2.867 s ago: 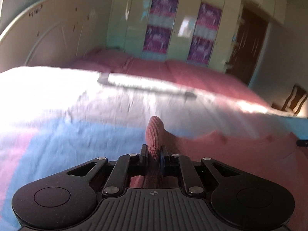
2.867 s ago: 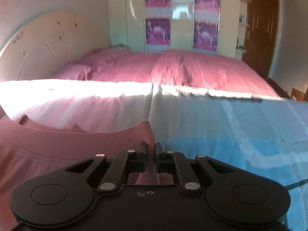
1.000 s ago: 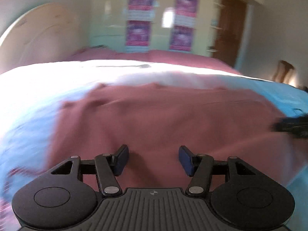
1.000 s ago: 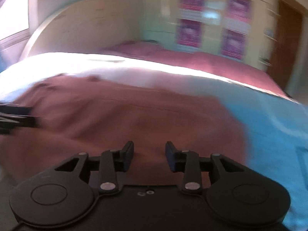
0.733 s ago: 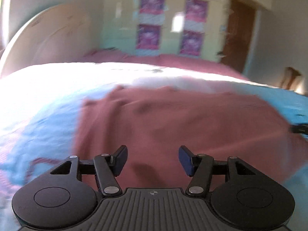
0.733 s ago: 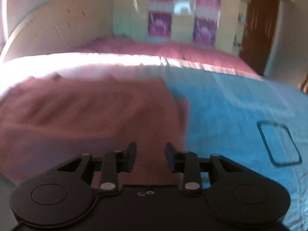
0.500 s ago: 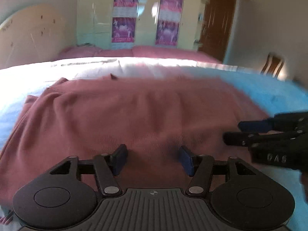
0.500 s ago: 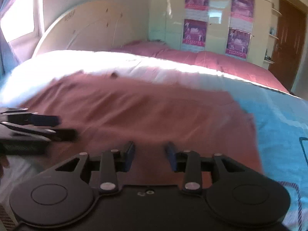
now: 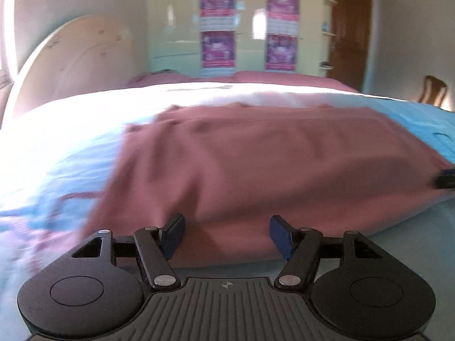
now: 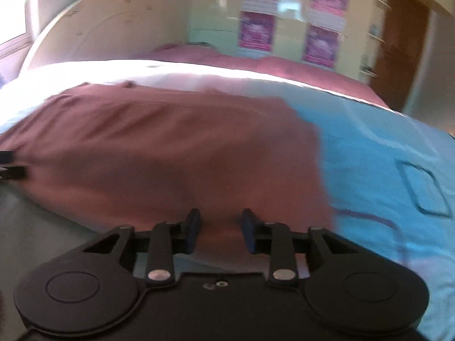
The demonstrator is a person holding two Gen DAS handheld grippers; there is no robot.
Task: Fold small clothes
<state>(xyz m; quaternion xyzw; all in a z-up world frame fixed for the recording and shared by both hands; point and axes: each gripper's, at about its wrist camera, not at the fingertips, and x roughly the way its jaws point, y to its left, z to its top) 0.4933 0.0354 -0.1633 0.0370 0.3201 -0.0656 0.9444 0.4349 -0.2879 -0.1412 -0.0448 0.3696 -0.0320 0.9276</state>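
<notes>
Both tongs have let go of the pink garment (image 9: 270, 164) since the first frames. Left gripper (image 9: 226, 234) and right gripper (image 10: 219, 228) hang with jaws parted, empty, just short of its near edge. It lies spread on the blue sheet (image 10: 384, 153). Beyond: a maroon bedspread (image 9: 284, 78), headboard (image 9: 76, 62) and postered wardrobe (image 9: 247, 25).

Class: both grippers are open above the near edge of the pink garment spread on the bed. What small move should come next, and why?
Probably lower both and close on the near hem. The left gripper and right gripper are open and empty, just short of the pink garment, which lies spread on the blue bedsheet.
</notes>
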